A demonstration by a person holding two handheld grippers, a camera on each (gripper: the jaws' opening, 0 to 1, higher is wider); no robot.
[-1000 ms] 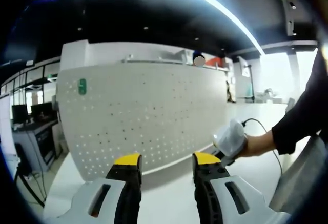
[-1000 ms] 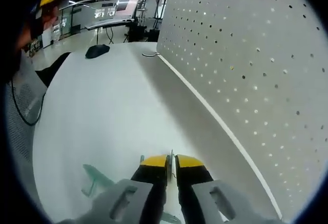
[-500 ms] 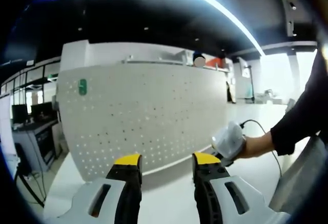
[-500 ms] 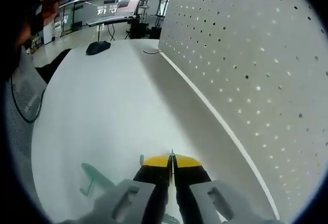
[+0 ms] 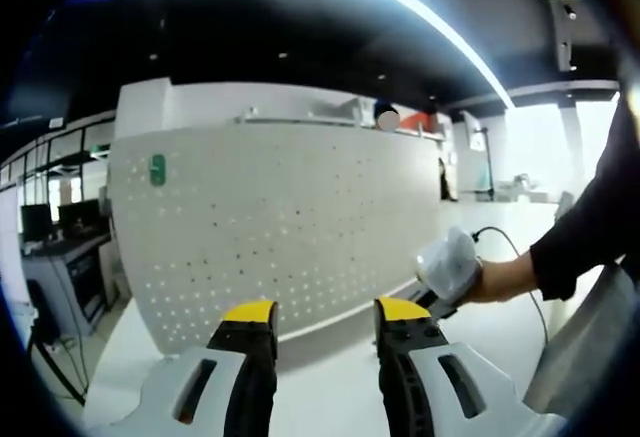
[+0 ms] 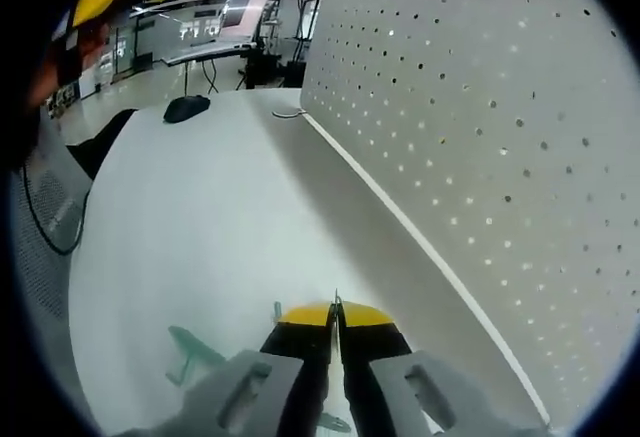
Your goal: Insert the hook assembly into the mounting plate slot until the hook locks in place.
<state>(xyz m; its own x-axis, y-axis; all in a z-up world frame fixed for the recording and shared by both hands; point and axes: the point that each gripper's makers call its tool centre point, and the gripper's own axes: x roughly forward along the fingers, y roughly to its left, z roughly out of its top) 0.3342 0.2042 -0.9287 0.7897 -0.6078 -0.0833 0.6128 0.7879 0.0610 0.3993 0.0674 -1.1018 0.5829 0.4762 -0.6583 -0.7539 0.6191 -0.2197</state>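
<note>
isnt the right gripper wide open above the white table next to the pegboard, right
Not wide open: the right gripper view shows the right gripper shut, its yellow tips pressed together with something thin standing between them. The rest holds: it is above the white table, next to the pegboard.

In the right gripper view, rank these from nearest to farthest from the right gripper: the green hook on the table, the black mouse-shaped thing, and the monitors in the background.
From the right gripper:
1. Green hook, on the white table just left of the jaws.
2. Black mouse-shaped thing, far up the table, upper left.
3. Monitors, beyond the table's far end, at the top.
</note>
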